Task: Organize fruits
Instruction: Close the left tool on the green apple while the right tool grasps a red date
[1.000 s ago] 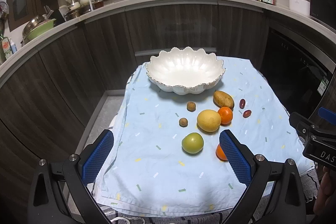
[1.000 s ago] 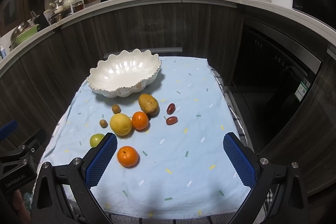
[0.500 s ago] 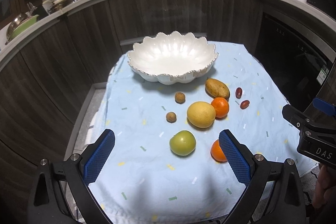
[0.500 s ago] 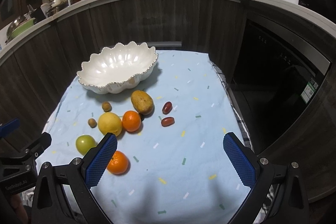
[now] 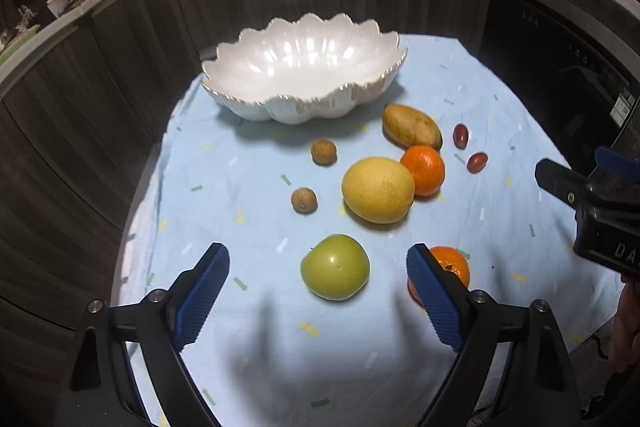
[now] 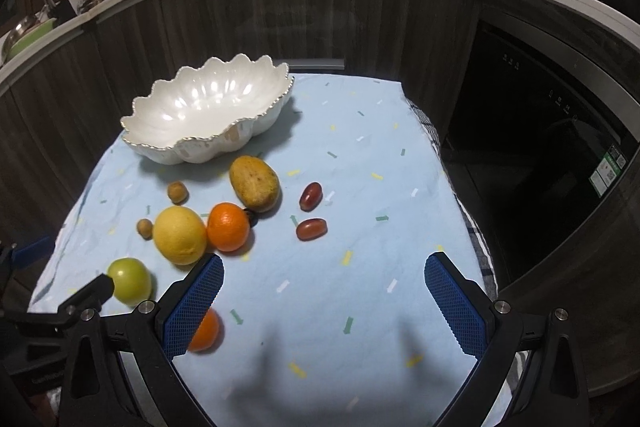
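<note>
Green apple [image 5: 335, 267], firm, smooth, probably slick, sits ahead of closing left tool [image 5: 318, 285], untouched; grip across its widest middle; right tool [image 6: 324, 291] released.

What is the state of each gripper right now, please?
Left gripper: jaws closing around the green apple, pads not yet touching it.
Right gripper: open, holding nothing.
</note>
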